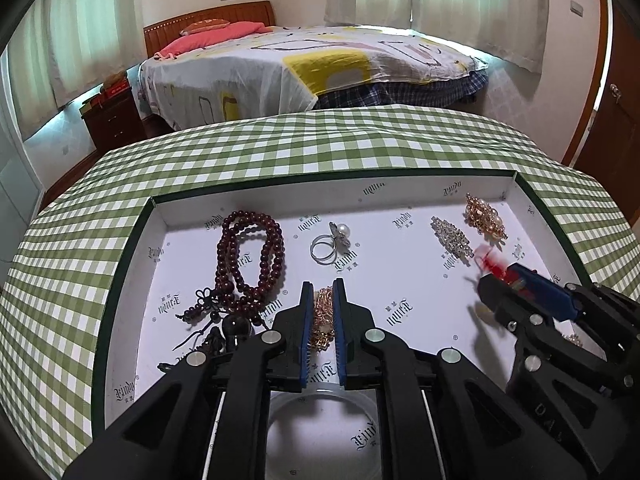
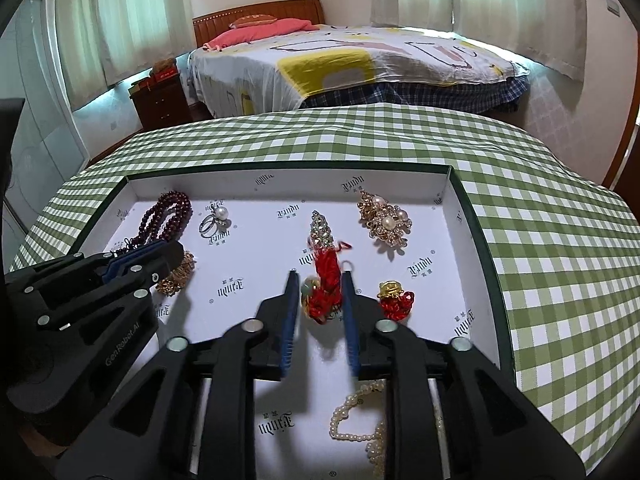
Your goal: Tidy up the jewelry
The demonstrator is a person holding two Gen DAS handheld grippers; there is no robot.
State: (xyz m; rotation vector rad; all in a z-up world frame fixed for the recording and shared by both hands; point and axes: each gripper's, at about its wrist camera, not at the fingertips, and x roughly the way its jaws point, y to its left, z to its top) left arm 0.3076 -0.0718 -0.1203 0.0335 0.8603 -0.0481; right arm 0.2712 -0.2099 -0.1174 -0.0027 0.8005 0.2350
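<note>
A white-lined tray [image 1: 332,178] lies on the green checked tablecloth. My left gripper [image 1: 323,284] reaches down into it, its blue pads closed against a gold chain [image 1: 323,320] that rests on the tray floor. My right gripper [image 2: 320,276] stands open over a blurred red tassel ornament [image 2: 326,284], which sits between the jaws with a gap on the left side. In the tray lie dark red prayer beads [image 1: 250,264], a pearl ring [image 1: 330,244], a crystal clip [image 1: 452,236] and a gold pearl brooch [image 2: 386,220].
A second red and gold ornament [image 2: 394,298] lies right of my right gripper. A pearl necklace [image 2: 356,420] is under that gripper, and a clear bangle [image 1: 320,396] under the left one. A bed [image 1: 312,64] stands beyond the table.
</note>
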